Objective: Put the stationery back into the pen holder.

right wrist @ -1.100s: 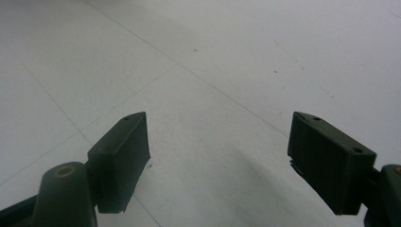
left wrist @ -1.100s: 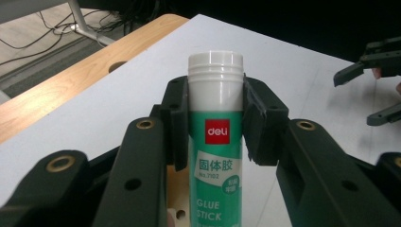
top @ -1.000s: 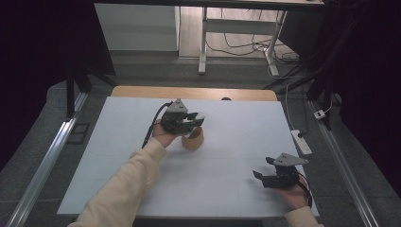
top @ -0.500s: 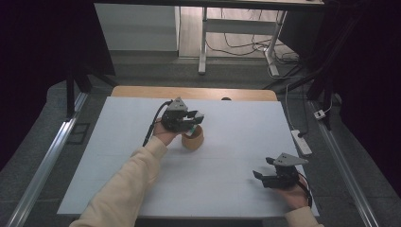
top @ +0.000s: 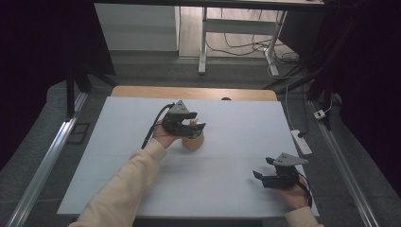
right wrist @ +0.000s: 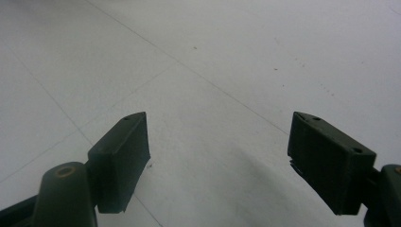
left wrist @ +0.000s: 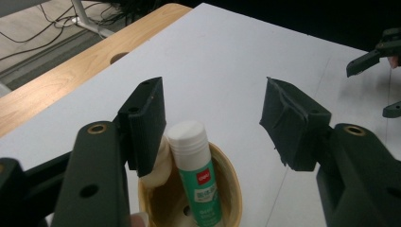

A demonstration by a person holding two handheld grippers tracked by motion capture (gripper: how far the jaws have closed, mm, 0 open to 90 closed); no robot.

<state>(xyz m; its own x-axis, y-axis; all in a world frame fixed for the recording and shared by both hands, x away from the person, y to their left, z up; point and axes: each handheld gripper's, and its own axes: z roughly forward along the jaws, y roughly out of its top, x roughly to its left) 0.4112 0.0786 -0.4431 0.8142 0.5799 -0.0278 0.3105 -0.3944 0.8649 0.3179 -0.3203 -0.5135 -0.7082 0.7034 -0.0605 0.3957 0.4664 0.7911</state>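
Note:
A round wooden cup (top: 193,141) stands on the white table top (top: 236,127), left of the middle. In it stands a glue stick (left wrist: 196,175) with a white cap and green label, next to a pale cream item (left wrist: 158,165). My left gripper (top: 196,126) hovers right over the cup, and its jaws have just been opening. They now stand wide in the left gripper view (left wrist: 213,113), with the glue stick low between them and pressed by no pad. My right gripper (top: 263,168) rests at the front right, open over bare table (right wrist: 217,156).
A wooden strip (top: 142,91) with a small hole (top: 226,99) runs along the table's far edge. A white power strip (top: 301,142) lies on the floor to the right. Desk legs and cables stand beyond the table.
The left gripper's jaws have spread apart above the cup, leaving the glue stick standing in it. Both hands stayed where they were.

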